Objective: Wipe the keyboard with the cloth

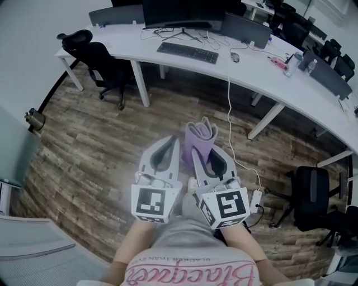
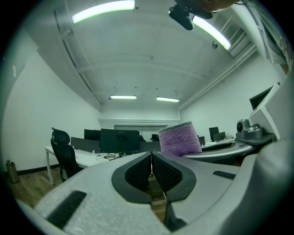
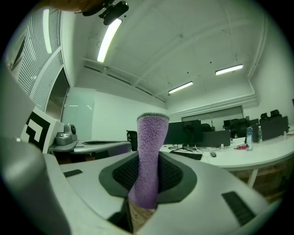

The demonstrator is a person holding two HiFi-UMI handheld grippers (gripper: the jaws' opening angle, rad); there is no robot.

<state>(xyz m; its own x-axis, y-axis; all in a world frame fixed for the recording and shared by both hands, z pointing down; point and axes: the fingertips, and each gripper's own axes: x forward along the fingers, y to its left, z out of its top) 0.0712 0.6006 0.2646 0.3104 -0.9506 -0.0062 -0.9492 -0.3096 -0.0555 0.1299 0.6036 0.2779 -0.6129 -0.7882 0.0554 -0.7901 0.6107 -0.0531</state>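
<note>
A folded purple cloth (image 1: pixel 201 136) stands up between the jaws of my right gripper (image 1: pixel 204 153), which is shut on it; the right gripper view has the cloth (image 3: pixel 149 160) rising from the dark pads. My left gripper (image 1: pixel 170 151) is beside it, shut with nothing held, its pads (image 2: pixel 151 172) meeting in the left gripper view, where the cloth (image 2: pixel 179 140) shows to the right. The black keyboard (image 1: pixel 187 52) lies far ahead on the white desk (image 1: pixel 168 62), below a monitor (image 1: pixel 184 14). Both grippers hang over the wooden floor, well short of the desk.
A black office chair (image 1: pixel 95 58) stands at the desk's left end, another (image 1: pixel 313 192) at the right. A white cable (image 1: pixel 229 123) drops from the desk to a plug block on the floor (image 1: pixel 255 201). A mouse (image 1: pixel 235 56) and bottles (image 1: pixel 305 61) sit on the desk.
</note>
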